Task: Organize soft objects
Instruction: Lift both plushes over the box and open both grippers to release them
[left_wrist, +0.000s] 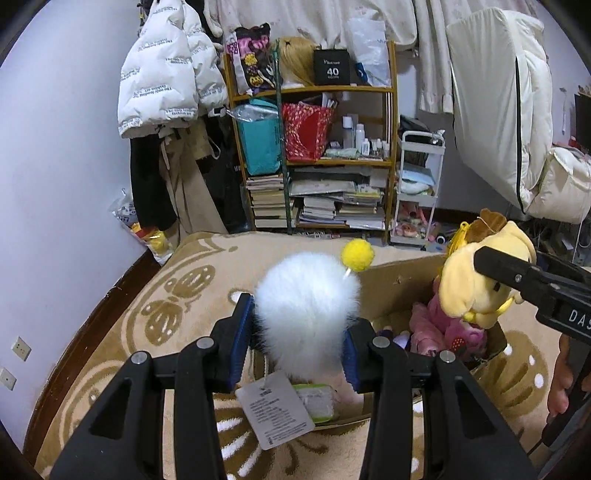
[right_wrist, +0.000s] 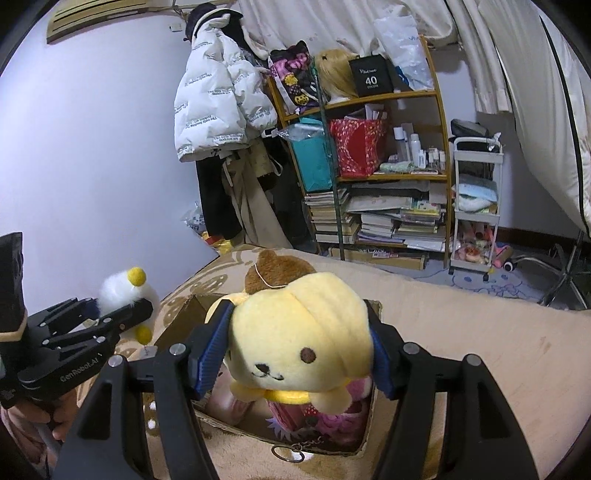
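Observation:
My left gripper (left_wrist: 301, 332) is shut on a fluffy white plush (left_wrist: 306, 306) with a yellow pompom (left_wrist: 357, 254) and a paper tag (left_wrist: 275, 413), held above the left side of an open cardboard box (left_wrist: 399, 280). My right gripper (right_wrist: 295, 350) is shut on a yellow dog plush with a brown cap (right_wrist: 299, 332), held over the same box (right_wrist: 184, 317). Pink soft toys (left_wrist: 443, 328) lie inside the box. The white plush also shows in the right wrist view (right_wrist: 122, 291), and the yellow plush in the left wrist view (left_wrist: 476, 273).
The box sits on a beige patterned carpet (left_wrist: 192, 295). Behind stand a wooden shelf (left_wrist: 321, 147) with books and bags, a white trolley (left_wrist: 417, 192), hanging jackets (left_wrist: 166, 66) and a white quilt (left_wrist: 509, 110). The wall is at the left.

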